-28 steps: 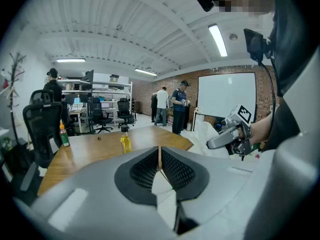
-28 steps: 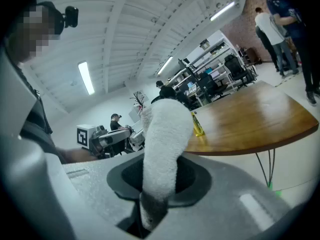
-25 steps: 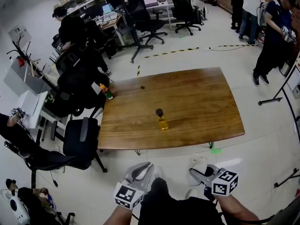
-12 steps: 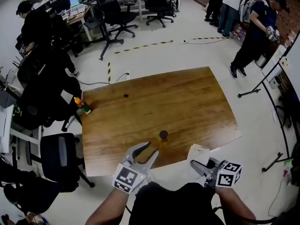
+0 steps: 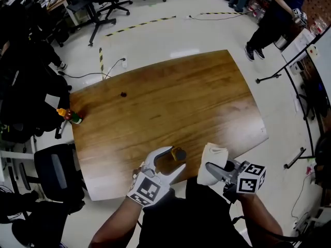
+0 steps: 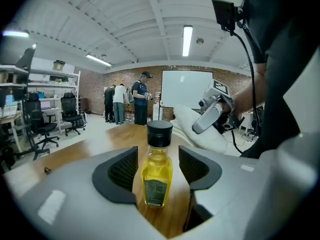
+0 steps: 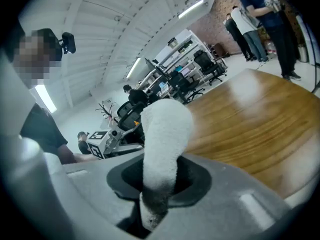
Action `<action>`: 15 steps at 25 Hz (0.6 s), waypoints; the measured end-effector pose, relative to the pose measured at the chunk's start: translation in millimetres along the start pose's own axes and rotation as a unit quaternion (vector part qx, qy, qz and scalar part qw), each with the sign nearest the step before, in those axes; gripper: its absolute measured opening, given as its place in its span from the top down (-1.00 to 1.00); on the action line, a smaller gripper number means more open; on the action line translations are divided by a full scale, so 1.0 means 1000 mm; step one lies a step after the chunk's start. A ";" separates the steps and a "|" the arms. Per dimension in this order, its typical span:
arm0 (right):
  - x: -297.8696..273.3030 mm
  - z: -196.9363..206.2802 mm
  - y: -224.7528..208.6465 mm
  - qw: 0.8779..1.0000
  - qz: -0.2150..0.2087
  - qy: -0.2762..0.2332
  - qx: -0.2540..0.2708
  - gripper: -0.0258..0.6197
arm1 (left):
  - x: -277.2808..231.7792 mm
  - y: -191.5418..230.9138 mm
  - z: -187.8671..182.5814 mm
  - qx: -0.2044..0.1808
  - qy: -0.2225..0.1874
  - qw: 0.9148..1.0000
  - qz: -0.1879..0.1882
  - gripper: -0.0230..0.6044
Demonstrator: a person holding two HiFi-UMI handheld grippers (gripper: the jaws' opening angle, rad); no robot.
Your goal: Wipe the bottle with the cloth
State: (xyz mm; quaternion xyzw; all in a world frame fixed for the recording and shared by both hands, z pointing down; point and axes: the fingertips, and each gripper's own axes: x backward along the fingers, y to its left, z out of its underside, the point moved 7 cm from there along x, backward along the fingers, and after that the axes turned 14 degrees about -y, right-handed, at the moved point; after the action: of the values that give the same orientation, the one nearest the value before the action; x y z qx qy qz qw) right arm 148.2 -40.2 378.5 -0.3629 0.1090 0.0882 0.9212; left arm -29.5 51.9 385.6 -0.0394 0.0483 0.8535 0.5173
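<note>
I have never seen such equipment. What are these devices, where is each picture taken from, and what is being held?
There is no robot here: a person holds one hand-held gripper in each hand. The wide picture comes from a camera on the person's head, looking down. The other two come from cameras riding on the grippers. On the wooden table stands a bottle of yellow liquid. It is between the jaws of the left hand-held gripper, which are opening and do not touch it. The right hand-held gripper is shut on a white cloth.

bottle (image 6: 157, 174) between opening left tongs (image 5: 175, 159), side gaps
</note>
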 end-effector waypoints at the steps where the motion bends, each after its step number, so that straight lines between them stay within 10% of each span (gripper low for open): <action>1: -0.008 0.001 -0.005 1.000 -0.016 0.014 -0.004 0.70 | -0.002 -0.001 0.001 -0.001 0.001 1.000 0.003 0.08; 5: -0.043 0.002 -0.025 0.990 -0.115 0.067 -0.036 0.70 | -0.003 -0.003 -0.001 -0.010 0.006 1.000 0.018 0.44; 11: -0.087 -0.006 -0.040 0.947 -0.275 0.075 -0.146 0.70 | -0.001 0.001 -0.010 -0.017 0.008 0.997 0.072 0.46; 15: -0.100 -0.005 -0.048 0.932 -0.306 0.071 -0.183 0.70 | -0.011 0.000 -0.013 -0.014 0.012 0.996 0.091 0.46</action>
State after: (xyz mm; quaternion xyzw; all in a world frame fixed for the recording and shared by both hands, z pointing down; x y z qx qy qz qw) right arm 63.3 -86.0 432.4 -0.5461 0.0394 -0.2059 0.8111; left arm -24.4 40.9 373.6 -0.0522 0.0456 0.8972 0.4361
